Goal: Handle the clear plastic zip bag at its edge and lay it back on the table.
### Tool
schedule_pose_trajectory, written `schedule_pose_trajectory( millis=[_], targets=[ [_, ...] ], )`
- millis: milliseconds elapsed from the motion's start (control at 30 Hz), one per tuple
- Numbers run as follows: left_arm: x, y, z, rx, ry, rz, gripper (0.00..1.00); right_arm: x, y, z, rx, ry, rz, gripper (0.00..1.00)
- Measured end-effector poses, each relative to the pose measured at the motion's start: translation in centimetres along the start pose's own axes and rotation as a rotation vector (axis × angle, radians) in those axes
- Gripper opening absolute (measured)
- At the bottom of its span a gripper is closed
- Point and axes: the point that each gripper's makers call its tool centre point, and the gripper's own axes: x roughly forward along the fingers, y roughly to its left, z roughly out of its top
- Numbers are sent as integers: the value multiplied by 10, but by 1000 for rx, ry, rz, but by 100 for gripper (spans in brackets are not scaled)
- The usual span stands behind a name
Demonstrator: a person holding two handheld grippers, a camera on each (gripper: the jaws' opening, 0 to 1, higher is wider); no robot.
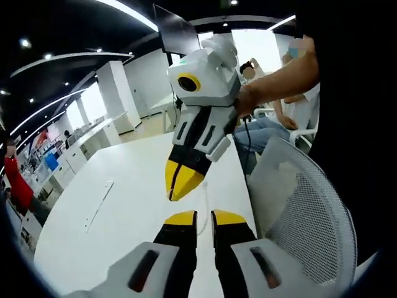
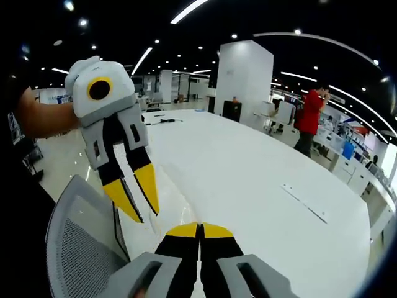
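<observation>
**Bag held up between both grippers above the counter**

The right gripper [image 2: 200,231] has its jaws pressed together, seemingly pinching the edge of the clear plastic zip bag [image 2: 170,208], which hangs faintly visible near the white counter [image 2: 260,180]. The left gripper [image 1: 203,221] has its jaws slightly apart, a thin strip of the bag's edge running up between them; whether they touch it I cannot tell. Holding the edge probably keeps the film taut for laying flat. A mesh chair [image 1: 310,211] stands beside the counter.
</observation>
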Motion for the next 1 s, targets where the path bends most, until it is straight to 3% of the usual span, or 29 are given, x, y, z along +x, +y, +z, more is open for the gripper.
schedule_pose_trajectory(
  millis=[233, 500, 767, 1000],
  targets=[
    [-18, 9, 6, -66, -33, 64, 13, 2, -2, -4, 2, 7, 3, 0],
    [-39, 16, 1, -149, -59, 150, 22, 1, -7, -1, -25, 1, -4, 0],
    [-54, 18, -13, -199, -63, 218, 32, 3, -4, -4, -88, 12, 9, 0],
    [-66, 19, -29, -254, -61, 271, 41, 8, -1, -18, -148, 58, 6, 0]
  ],
)
